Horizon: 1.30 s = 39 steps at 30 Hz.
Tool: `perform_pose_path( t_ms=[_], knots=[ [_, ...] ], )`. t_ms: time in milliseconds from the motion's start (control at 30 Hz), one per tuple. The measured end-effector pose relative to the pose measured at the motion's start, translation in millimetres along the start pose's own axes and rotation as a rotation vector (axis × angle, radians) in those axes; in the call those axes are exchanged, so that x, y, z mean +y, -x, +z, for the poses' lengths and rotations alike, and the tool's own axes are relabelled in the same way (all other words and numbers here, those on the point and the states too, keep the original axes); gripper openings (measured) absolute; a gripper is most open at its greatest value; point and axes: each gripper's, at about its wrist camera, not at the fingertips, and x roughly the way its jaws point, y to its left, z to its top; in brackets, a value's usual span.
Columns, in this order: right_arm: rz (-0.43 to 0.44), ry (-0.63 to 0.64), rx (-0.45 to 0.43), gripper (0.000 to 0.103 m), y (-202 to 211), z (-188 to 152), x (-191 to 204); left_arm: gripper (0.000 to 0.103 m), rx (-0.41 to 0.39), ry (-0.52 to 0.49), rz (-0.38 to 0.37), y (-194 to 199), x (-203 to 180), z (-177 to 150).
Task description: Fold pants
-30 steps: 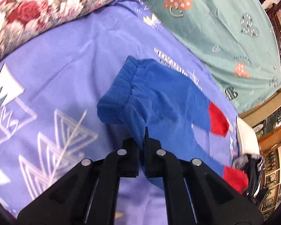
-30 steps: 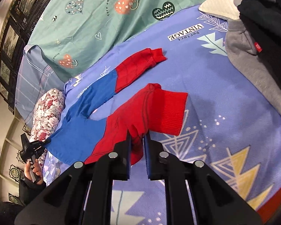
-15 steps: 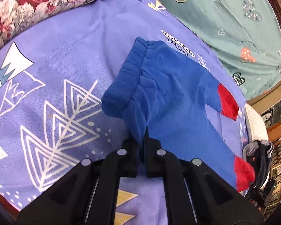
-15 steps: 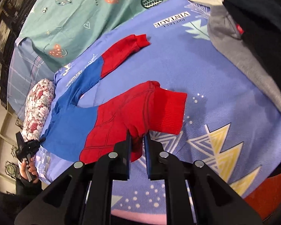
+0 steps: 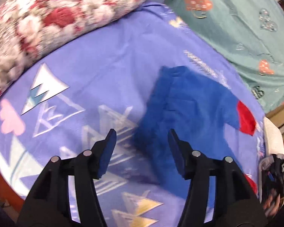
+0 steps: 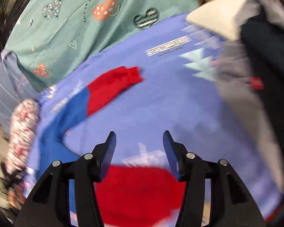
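Motion is smearing both my views, so the print on the bedsheet [image 6: 168, 48] is staying unreadable. My right gripper [image 6: 139, 147] is covering part of the pants [image 6: 142, 193], whose near red leg is running off the bottom edge.

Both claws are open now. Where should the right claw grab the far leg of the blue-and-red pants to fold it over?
Probably the red ribbed cuff of the blue-and-red pants. It lies flat at the leg's free end, with bare purple patterned bedsheet around it. Bring the right claw in from the sheet side and pinch the cuff's edge.
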Motion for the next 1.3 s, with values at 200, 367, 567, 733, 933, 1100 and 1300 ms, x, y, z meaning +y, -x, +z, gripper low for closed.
perform_pose_path(
  t_ms=[200,367,567,733,933,1100,1300],
  knots=[
    [0.043,-0.215,0.074,0.052,-144,66,20,0.069,0.089,-0.155,-0.067,-62,-82,-18],
    [-0.1,-0.159,0.052,0.031,-203,88,38,0.069,0.184,-0.145,-0.065,-106,-90,-20],
    [-0.186,-0.033,-0.07,0.008,-163,113,52,0.071,0.178,-0.178,-0.068,-115,-87,-20],
    [-0.293,0.025,0.105,0.025,-194,123,39,0.082,0.176,-0.221,-0.058,-119,-93,-19],
    [-0.376,-0.039,-0.146,0.049,-140,117,23,0.082,0.139,-0.206,-0.108,-83,-77,-3],
    [-0.163,0.403,0.025,0.049,-157,99,135,0.094,0.028,-0.282,0.026,-69,-60,62],
    [0.014,0.82,0.194,0.049,-218,58,262,0.093,0.126,-0.396,0.066,-146,-59,121]
  ],
)
